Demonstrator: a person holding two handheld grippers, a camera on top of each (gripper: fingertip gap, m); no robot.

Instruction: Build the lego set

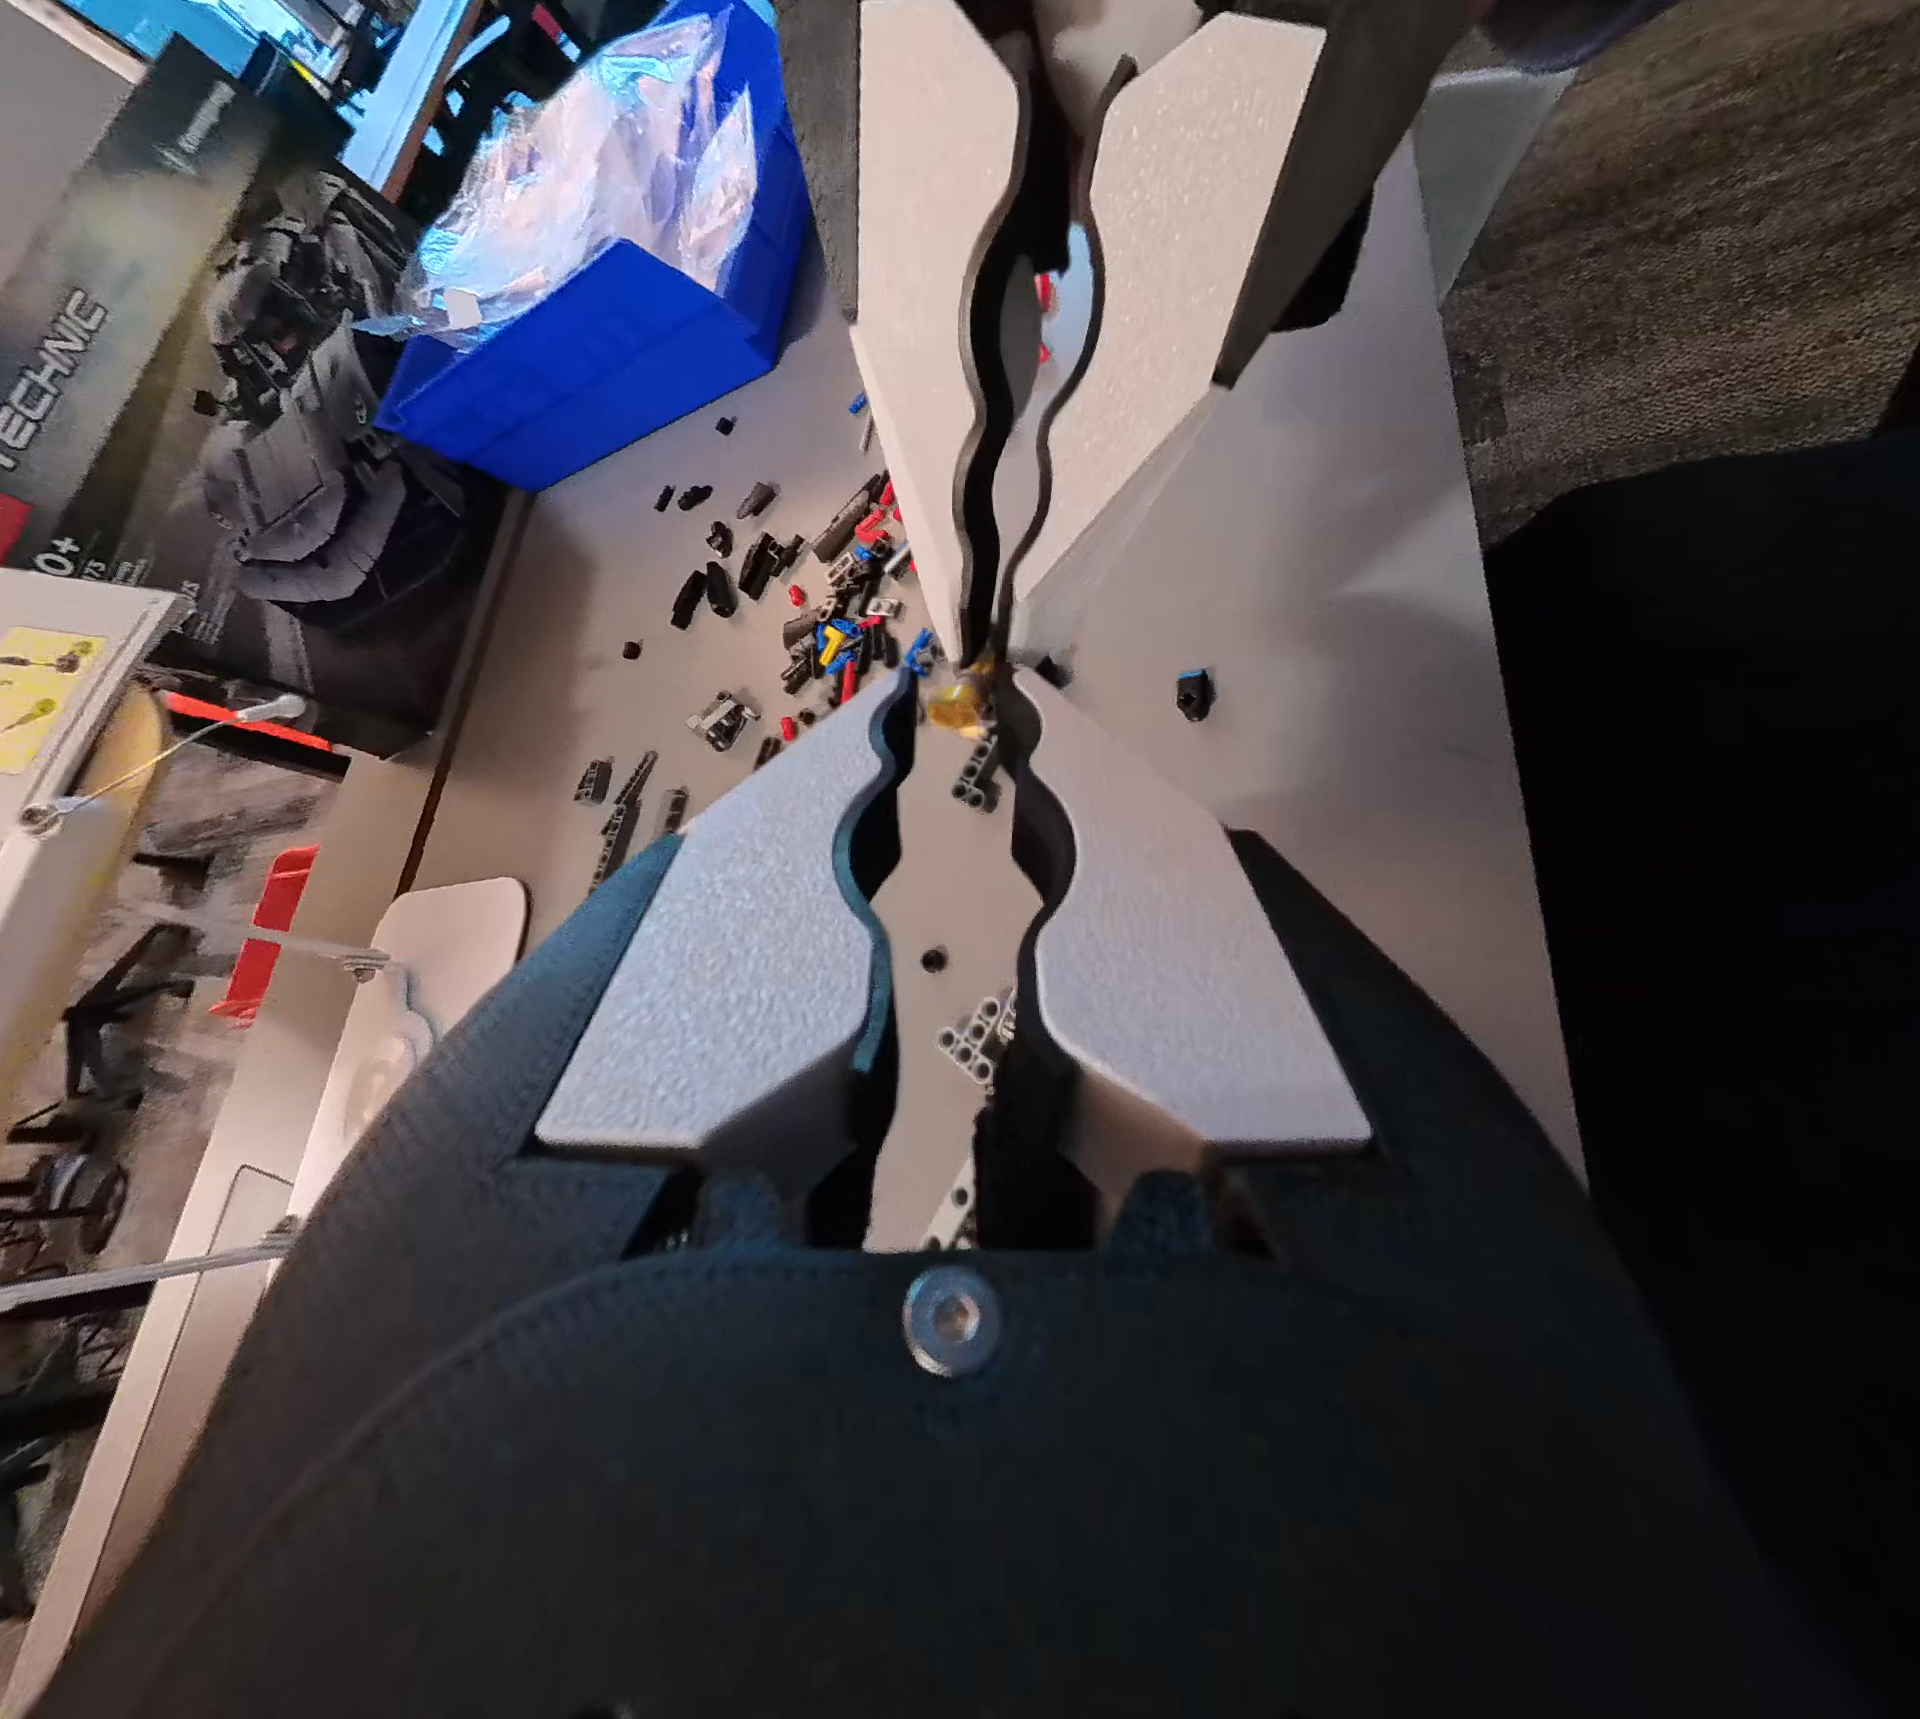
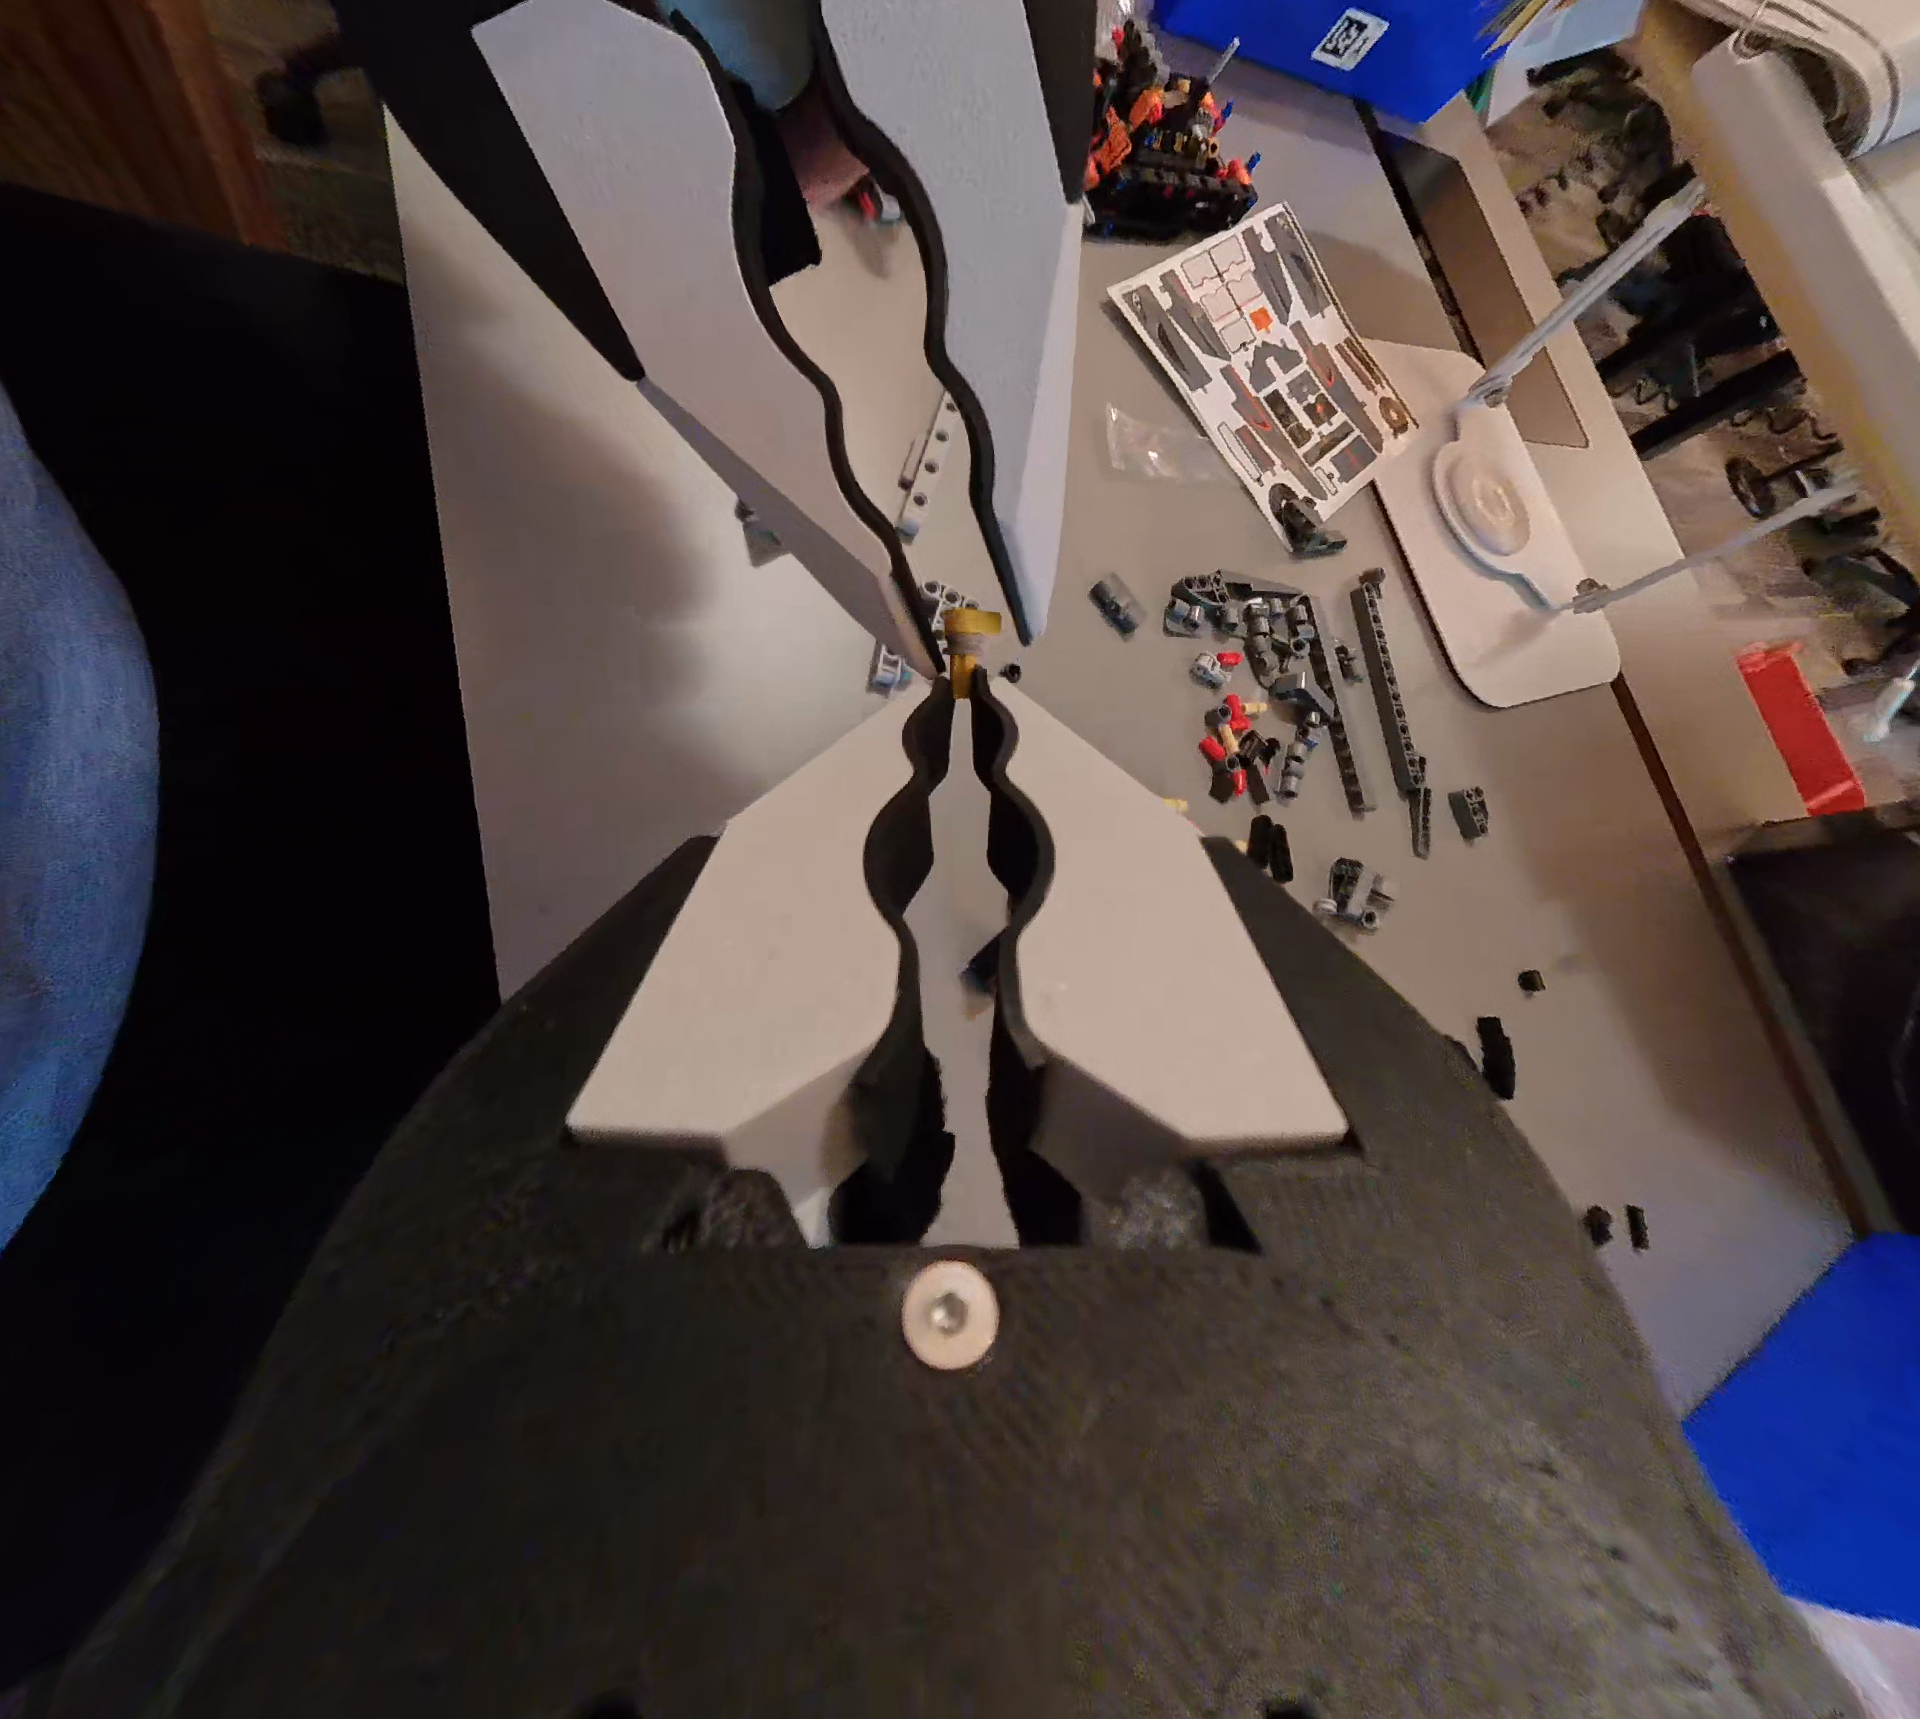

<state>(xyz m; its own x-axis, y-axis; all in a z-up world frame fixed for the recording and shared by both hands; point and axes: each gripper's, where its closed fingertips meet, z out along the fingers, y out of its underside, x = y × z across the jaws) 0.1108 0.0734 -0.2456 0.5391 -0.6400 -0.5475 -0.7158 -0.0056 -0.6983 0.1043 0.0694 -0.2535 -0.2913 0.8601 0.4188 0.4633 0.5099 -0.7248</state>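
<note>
A small yellow Lego piece (image 2: 971, 625) with a grey middle is held in the air between the two grippers, above the grey table (image 2: 582, 526). My right gripper (image 2: 961, 698) is shut on its lower end. In the left wrist view the right gripper (image 1: 982, 651) comes down from the top onto the yellow piece (image 1: 956, 701). My left gripper (image 1: 964, 682) faces it tip to tip, with its jaws a little apart on either side of the piece. It also shows in the right wrist view (image 2: 975, 646). I cannot tell whether it touches the piece.
Loose black, red and blue pieces (image 1: 821, 589) lie on the table beside a blue bin of plastic bags (image 1: 623, 298) and the set's box (image 1: 208, 381). A sticker sheet (image 2: 1262, 360), a partly built model (image 2: 1164, 131), a long dark beam (image 2: 1387, 693) and a white stand base (image 2: 1496, 526) lie to the right. The tips of both grippers are at nearly the same place. From either gripper's tips it is about 30 cm to the long dark beam (image 2: 1387, 693).
</note>
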